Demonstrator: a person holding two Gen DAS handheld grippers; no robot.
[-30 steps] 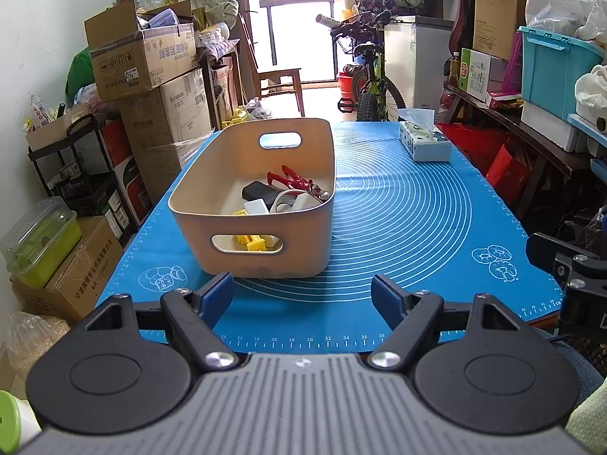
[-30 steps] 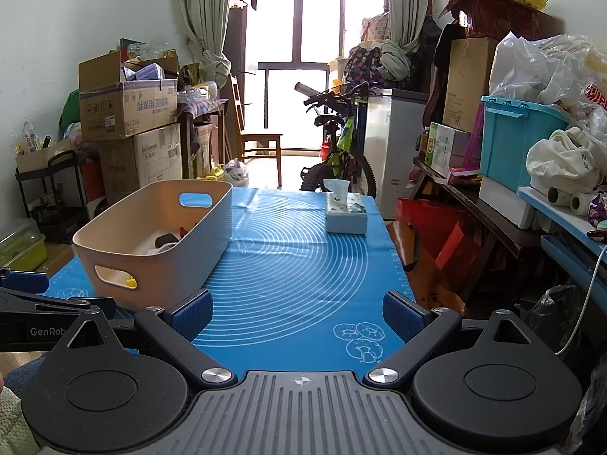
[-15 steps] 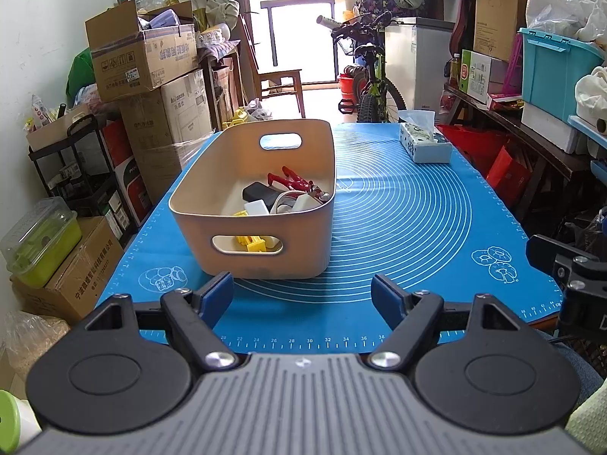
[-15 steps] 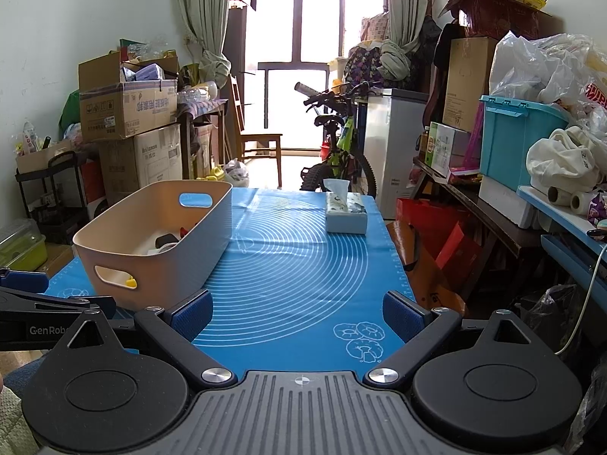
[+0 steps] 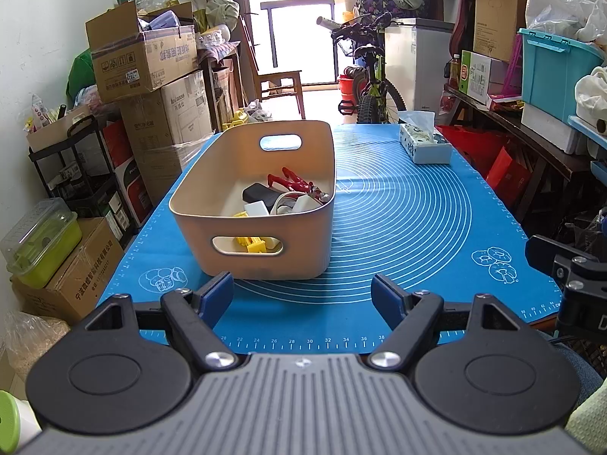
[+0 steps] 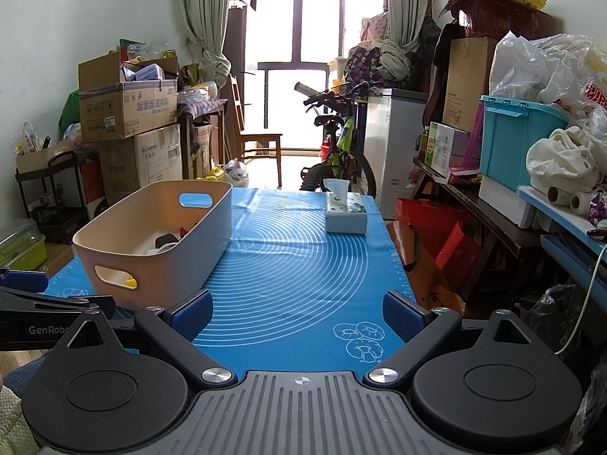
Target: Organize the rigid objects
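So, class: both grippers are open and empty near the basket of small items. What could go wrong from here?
1. The beige plastic basket sits near the left edge of the blue silicone mat; a nudge from the left gripper might slide it off.
2. The red-handled pliers, white cable and other pieces are piled together, so one pick may drag the neighbours.

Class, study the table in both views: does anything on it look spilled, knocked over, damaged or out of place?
Nothing stands out. The small items lie inside the beige bin, the tissue box stands upright on the blue mat, and both grippers are open and empty.
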